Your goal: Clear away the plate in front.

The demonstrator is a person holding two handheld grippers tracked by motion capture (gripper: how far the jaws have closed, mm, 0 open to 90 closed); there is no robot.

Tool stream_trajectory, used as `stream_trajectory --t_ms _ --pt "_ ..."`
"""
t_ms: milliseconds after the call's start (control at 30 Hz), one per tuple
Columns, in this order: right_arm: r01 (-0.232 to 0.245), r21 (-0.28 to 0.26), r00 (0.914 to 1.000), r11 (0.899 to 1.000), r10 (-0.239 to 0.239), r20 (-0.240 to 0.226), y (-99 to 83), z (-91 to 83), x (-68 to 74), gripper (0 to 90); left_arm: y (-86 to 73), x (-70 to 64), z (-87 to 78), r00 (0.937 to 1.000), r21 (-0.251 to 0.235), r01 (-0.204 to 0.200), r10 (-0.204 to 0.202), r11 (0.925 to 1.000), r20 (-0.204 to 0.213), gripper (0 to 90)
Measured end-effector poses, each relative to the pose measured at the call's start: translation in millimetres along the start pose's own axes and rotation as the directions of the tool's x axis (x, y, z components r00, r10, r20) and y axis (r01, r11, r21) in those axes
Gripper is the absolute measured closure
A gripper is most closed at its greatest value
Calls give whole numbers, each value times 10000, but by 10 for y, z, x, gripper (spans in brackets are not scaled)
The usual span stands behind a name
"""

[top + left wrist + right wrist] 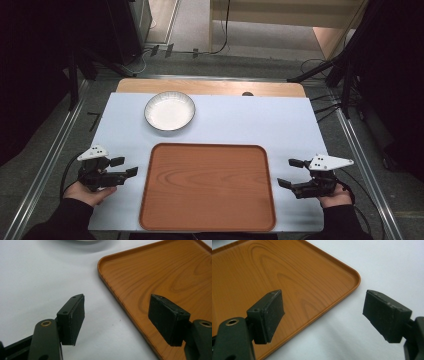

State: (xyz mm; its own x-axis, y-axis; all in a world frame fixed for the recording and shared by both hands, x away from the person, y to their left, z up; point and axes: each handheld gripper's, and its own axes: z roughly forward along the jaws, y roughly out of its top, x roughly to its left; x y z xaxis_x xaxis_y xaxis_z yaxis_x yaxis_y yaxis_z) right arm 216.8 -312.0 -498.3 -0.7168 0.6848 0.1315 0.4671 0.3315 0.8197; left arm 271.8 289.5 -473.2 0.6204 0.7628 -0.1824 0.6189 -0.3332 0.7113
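The left gripper is held low beside the wooden tray, jaws spread wide, nothing between them. The right gripper is held opposite, jaws likewise apart. A white bowl is seen beyond the tray.

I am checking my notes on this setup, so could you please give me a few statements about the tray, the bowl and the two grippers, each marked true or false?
1. The wooden tray has nothing on it. True.
2. The white bowl sits on the tray. False: it stands on the table beyond the tray's far edge.
3. The left gripper is shut on the tray's rim. False: its jaws stand apart, holding nothing.
4. The right gripper is open, beside the tray's right edge. True.
5. The bowl looks empty. True.
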Motion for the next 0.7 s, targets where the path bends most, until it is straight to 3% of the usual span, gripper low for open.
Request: stream_trajectory --t_ms 67,433,700 --pt "-19 -5 10000 10000 19 -7 -1 -1 -3 178 -5 -4 2 9998 -36 -211 210 9998 -53 298" --pt "24 60 10000 10000 -24 -24 -1 3 0 178 -7 7 30 9997 217 -198 200 9996 -105 305" --pt "27 145 10000 9999 -27 -29 -3 9 3 178 18 37 42 9999 359 146 -144 9992 -73 315"
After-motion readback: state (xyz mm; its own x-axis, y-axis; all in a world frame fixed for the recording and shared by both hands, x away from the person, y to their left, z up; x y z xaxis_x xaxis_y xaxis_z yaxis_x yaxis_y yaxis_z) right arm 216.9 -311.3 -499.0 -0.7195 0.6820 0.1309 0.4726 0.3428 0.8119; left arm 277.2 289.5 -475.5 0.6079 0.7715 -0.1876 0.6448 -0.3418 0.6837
